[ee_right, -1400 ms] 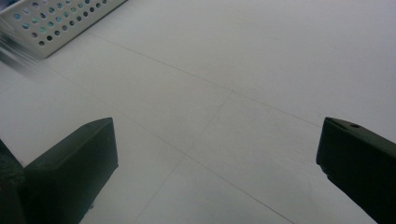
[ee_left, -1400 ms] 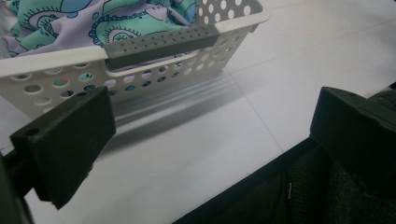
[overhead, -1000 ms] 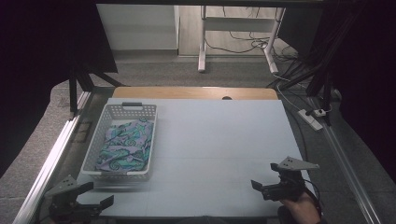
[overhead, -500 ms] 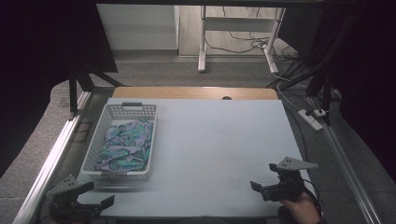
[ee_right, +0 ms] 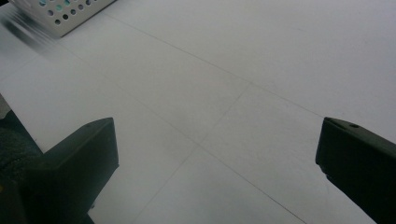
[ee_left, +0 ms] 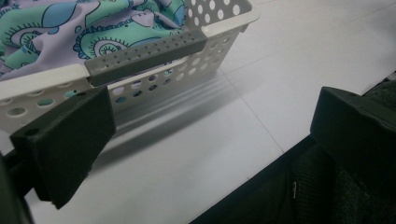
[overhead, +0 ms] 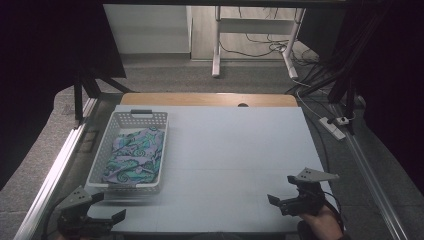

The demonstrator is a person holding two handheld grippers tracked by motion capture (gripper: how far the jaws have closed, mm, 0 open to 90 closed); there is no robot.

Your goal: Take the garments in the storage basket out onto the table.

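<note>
With both tongs spread and empty, the left gripper (overhead: 102,220) at seven o'clock risks nudging the white perforated plastic basket (overhead: 98,165) of patterned teal-and-lilac cloth (overhead: 134,156) just beside it, while the right gripper (overhead: 282,202) waits at five o'clock.

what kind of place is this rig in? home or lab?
Likely a lab or recording workspace, not a home: a bare pale table ringed by dark curtains, loose cables and a power strip on the grey floor. One white basket of patterned cloth sits on it.

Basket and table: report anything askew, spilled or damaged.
Nothing stands out. The basket sits flat near the table's left edge, the patterned cloth bunched inside it, none over the rim. Both grippers, left and right, are open near the front edge, holding nothing.
</note>
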